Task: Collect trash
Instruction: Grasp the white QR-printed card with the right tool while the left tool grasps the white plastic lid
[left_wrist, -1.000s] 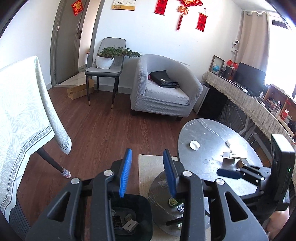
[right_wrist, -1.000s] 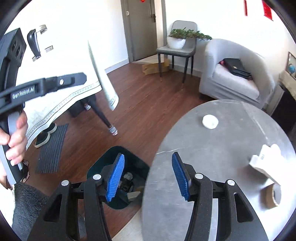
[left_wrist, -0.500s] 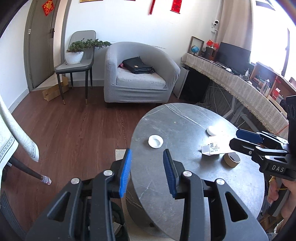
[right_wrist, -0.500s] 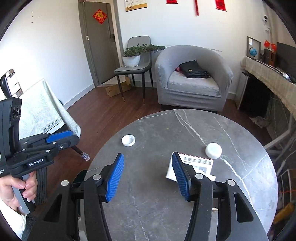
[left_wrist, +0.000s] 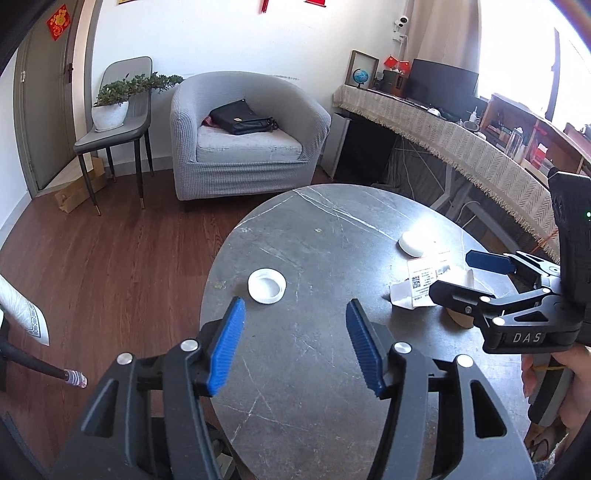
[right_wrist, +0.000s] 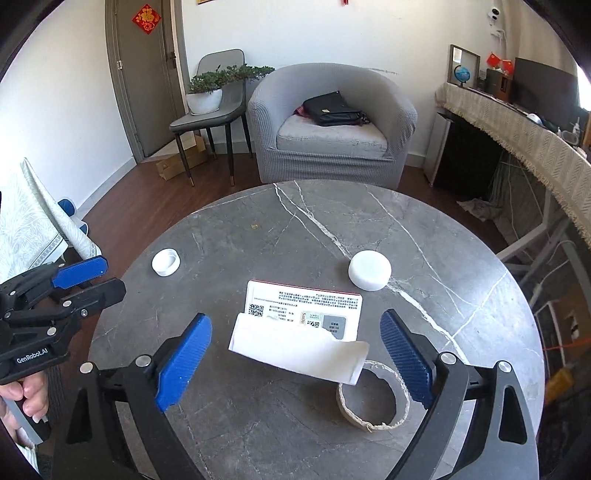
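Opening right hand-held gripper (right_wrist: 295, 362) above torn box (right_wrist: 299, 328).

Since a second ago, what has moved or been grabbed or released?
Both grippers swung away from the dark bin on the floor to over the round grey marble table. The left gripper and right gripper are opening, nothing between their pads; the right frames the white printed paper box. Unmoved: white ring-shaped lid, white round cap, cardboard tape ring.
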